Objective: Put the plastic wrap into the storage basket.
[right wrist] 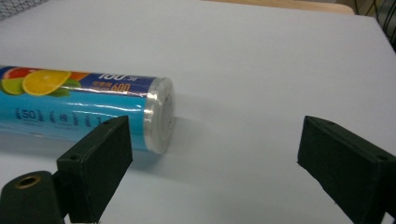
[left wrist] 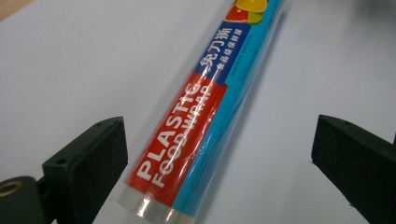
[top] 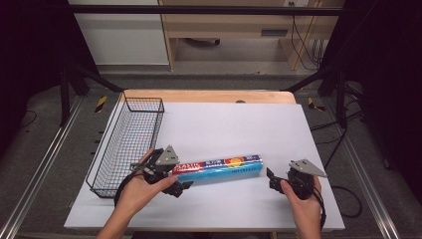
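A desk (top: 308, 149) covered by a white sheet is seen from above, and on it the things are spread out. At its left edge a black wire basket (top: 127, 144) is set lengthwise, its open top within easy reach, which suggests it is meant as the place where the work ends.

Just beside the basket, near the front middle of the desk, a roll of plastic food wrap (top: 219, 168) is laid flat on its side. It is probably left lying across the person's front so that each end can be met by 1 hand.

The left gripper (top: 183, 185) is brought to the roll's left end, and its 2 fingers (left wrist: 88, 165) are spread wide, with the end of the roll lying between them but not pressed. The right gripper (top: 271, 179) is held near the right end, a little apart from it, and its fingers (right wrist: 98, 161) are likewise spread, with nothing between them. A two-handed lift by the ends is judged to be in preparation.

The basket and the spacing of both hands are given by the high view. The printed label "PLASTIC FOOD WRAP" and the clear film at the left end are given by the left gripper view. The round, flat right end of the roll (right wrist: 159, 114) and the citrus picture are given by the right gripper view, where that end lies beside the left finger rather than between the 2.
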`<state>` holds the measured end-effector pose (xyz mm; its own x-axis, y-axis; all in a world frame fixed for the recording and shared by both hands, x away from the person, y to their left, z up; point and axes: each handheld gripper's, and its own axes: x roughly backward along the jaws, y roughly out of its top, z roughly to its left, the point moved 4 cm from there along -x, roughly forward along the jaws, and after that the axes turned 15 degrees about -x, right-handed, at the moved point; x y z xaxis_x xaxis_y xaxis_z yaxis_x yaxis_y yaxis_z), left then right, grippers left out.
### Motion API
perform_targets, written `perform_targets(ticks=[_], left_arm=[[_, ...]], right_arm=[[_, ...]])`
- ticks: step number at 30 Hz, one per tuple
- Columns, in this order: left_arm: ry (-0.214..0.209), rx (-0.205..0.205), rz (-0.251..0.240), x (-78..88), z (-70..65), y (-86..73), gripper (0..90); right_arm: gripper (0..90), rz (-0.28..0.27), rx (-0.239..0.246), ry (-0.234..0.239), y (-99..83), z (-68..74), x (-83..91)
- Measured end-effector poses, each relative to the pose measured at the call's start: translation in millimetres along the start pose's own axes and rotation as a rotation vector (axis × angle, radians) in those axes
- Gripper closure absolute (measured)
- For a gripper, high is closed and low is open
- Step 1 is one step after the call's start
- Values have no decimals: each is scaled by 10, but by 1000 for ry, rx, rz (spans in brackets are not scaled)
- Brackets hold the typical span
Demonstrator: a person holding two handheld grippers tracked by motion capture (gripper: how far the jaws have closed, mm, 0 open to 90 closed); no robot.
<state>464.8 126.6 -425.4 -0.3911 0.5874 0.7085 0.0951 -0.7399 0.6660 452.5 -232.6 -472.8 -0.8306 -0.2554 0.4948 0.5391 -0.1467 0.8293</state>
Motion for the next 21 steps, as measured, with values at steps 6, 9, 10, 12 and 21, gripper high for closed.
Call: perform_targets(ticks=[6,9,10,12,21], left_arm=[[-66,-104,118,-158,30,164,38],[-83,-127,135,-200,50,222,39],[-99,-132,119,-244,77,270,39],[-103,-119,95,-267,92,286,38],[-124,-162,43,-563,87,459,86]], right_arm=[[76,-27,9,24,-20,19,86],[60,-32,45,19,-15,38,95],[59,-31,53,17,-18,40,91],[55,-23,57,17,-26,41,84],[60,-21,61,12,-30,15,66]])
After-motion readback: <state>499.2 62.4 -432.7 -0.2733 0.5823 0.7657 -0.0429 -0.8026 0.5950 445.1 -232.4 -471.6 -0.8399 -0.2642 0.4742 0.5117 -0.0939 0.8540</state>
